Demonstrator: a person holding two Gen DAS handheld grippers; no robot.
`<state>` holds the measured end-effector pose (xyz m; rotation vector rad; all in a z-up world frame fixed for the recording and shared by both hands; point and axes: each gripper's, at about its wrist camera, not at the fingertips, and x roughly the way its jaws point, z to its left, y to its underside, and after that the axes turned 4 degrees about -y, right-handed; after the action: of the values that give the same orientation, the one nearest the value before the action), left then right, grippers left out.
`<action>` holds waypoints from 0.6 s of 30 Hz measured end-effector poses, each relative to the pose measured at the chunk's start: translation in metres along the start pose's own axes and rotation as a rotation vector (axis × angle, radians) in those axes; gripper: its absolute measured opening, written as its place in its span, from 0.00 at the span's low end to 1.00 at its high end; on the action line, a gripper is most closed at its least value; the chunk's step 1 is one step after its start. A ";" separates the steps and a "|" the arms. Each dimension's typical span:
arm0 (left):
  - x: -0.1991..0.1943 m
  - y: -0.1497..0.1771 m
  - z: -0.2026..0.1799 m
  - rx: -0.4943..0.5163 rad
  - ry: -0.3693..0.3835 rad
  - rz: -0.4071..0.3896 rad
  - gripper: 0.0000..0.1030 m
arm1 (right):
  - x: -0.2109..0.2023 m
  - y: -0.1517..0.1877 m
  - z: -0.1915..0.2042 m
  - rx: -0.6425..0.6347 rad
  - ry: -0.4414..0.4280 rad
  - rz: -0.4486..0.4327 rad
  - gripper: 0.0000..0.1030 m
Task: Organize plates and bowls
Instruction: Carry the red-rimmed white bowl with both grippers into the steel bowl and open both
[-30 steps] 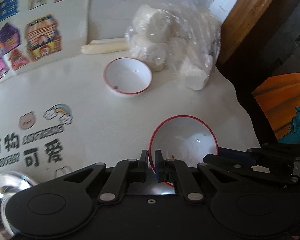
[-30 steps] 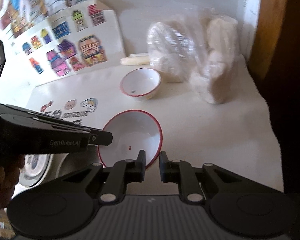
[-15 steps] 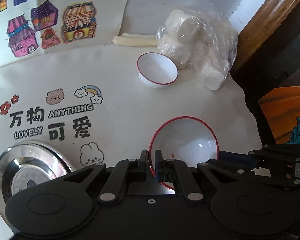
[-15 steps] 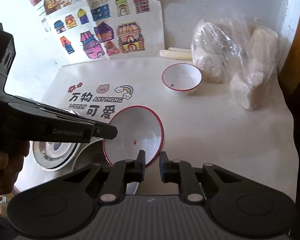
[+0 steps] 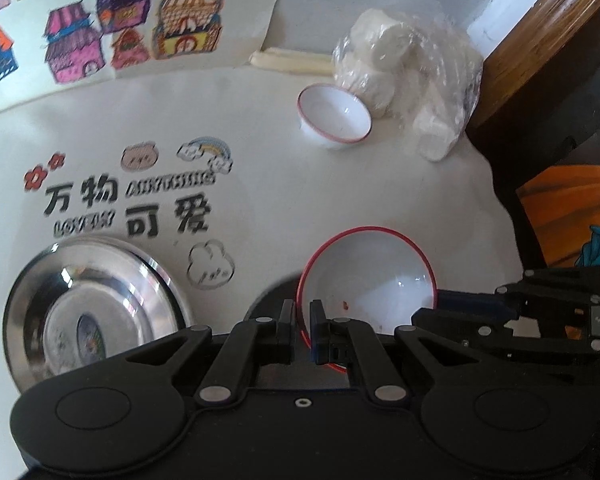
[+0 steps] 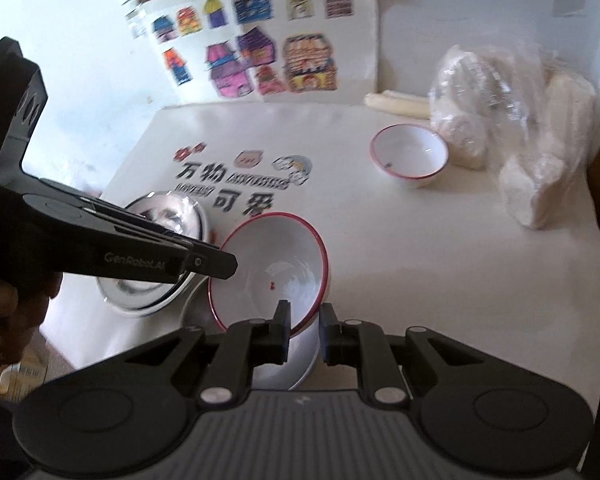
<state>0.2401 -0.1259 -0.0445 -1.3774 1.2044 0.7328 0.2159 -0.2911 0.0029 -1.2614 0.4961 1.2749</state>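
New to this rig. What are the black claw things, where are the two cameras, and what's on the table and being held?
There is no robot here. A person holds a black two-finger gripper in each hand, and each gripper carries a fisheye camera looking forward along its fingers. One picture is from the left gripper, the other from the right gripper; each view also shows the other gripper from the side.

Both grippers are pinching the rim of the same large bowl, white with a red edge, from opposite sides, and it looks lifted off the table.

On the white table, which has cartoon lettering printed on it, lie a shiny metal plate, a small bowl with a red rim, a clear bag of white lumps and a pale stick by the wall.
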 end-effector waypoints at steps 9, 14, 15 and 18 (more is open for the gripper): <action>0.010 0.017 0.005 -0.015 -0.026 0.080 0.06 | 0.018 0.010 0.012 -0.019 -0.036 0.093 0.16; 0.014 0.019 0.002 -0.004 -0.040 0.104 0.06 | 0.022 0.015 0.011 -0.008 -0.036 0.115 0.16; 0.015 0.019 0.002 -0.002 -0.043 0.108 0.06 | 0.024 0.016 0.011 -0.007 -0.034 0.119 0.16; 0.019 0.019 -0.001 0.002 -0.052 0.121 0.06 | 0.028 0.017 0.012 -0.001 -0.026 0.130 0.16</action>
<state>0.2278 -0.1289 -0.0686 -1.2846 1.2554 0.8475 0.2052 -0.2720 -0.0246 -1.2280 0.5665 1.3990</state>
